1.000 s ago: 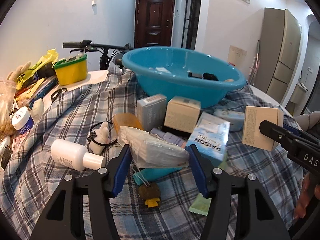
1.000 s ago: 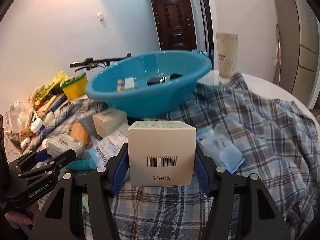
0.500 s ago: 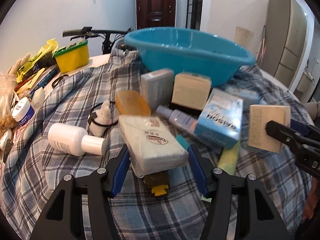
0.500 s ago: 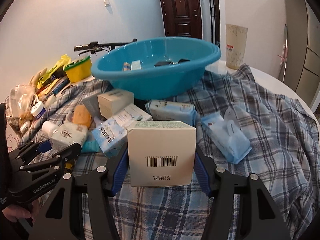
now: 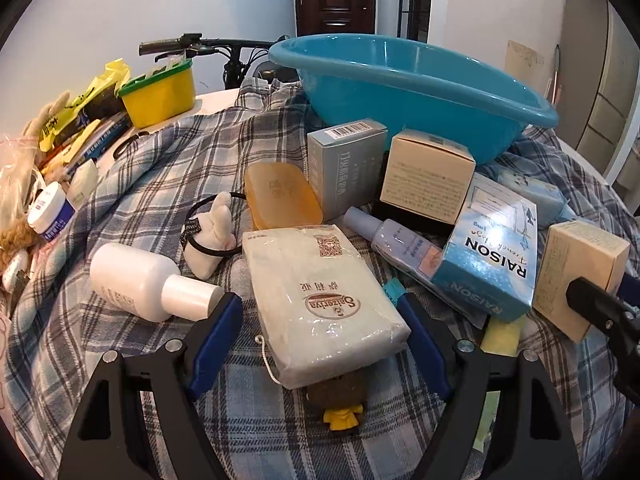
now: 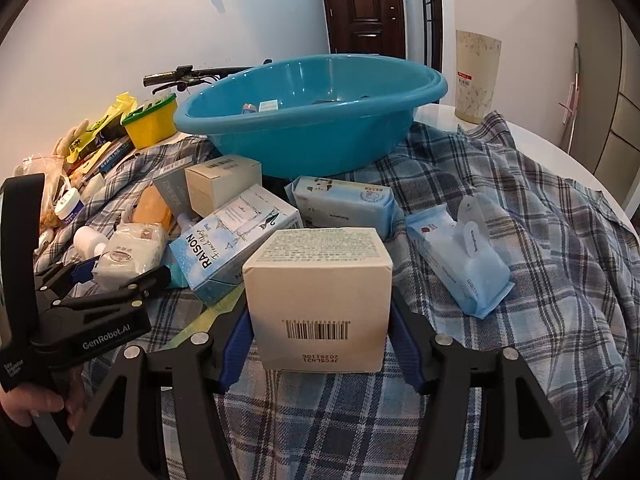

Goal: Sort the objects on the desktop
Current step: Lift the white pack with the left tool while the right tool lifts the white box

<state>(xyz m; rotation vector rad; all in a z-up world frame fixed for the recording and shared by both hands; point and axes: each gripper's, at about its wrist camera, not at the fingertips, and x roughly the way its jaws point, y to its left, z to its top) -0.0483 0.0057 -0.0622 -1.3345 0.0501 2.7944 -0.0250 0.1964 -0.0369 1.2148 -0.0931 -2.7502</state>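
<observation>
My left gripper (image 5: 320, 320) is shut on a white wrapped packet (image 5: 320, 300) with a red oval label, held low over the plaid cloth; the packet also shows in the right wrist view (image 6: 128, 254). My right gripper (image 6: 318, 344) is shut on a cream carton with a barcode (image 6: 318, 300); the carton also shows at the right of the left wrist view (image 5: 576, 276). A blue basin (image 5: 420, 88) stands behind the pile and holds a few small items (image 6: 260, 107).
On the cloth lie a blue RAISON box (image 5: 488, 256), a white bottle (image 5: 144, 282), an orange soap bar (image 5: 280, 194), grey (image 5: 344, 168) and cream (image 5: 428, 176) cartons, and wipes packs (image 6: 460, 256). A yellow tub (image 5: 160, 92) and clutter sit at the left.
Both grippers have dropped lower and drawn back from the basin with their loads. The packet now sits tilted, label up, close to the cloth.
</observation>
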